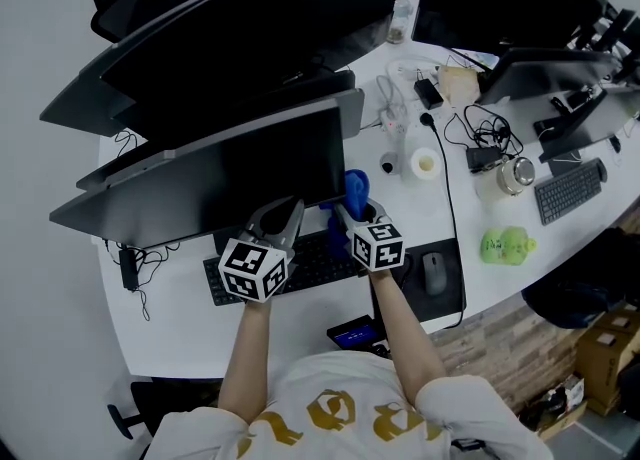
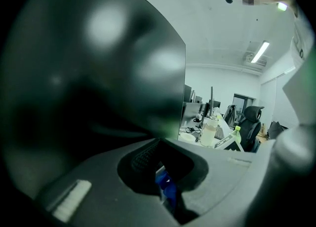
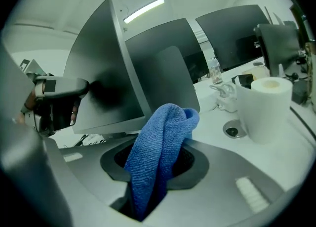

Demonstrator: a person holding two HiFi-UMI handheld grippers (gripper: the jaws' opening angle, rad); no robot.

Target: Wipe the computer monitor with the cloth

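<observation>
The nearest dark monitor (image 1: 230, 176) stands tilted at the desk's front, and its screen (image 2: 89, 83) fills the left of the left gripper view. My right gripper (image 1: 352, 210) is shut on a folded blue cloth (image 1: 356, 188), whose bunched top (image 3: 165, 137) sticks up out of the jaws just right of the monitor's lower right corner (image 3: 143, 115). My left gripper (image 1: 282, 214) is shut, its tips up against the bottom of the screen. A sliver of blue (image 2: 165, 189) shows in the slit between its jaws. The left gripper (image 3: 59, 97) also shows beside the screen in the right gripper view.
A black keyboard (image 1: 320, 263) and a mouse (image 1: 433, 273) lie under my grippers. A paper roll (image 3: 266, 105), cables (image 1: 480, 133), a green bottle (image 1: 505, 245) and a second keyboard (image 1: 568, 191) sit to the right. Larger monitors (image 1: 250, 38) stand behind.
</observation>
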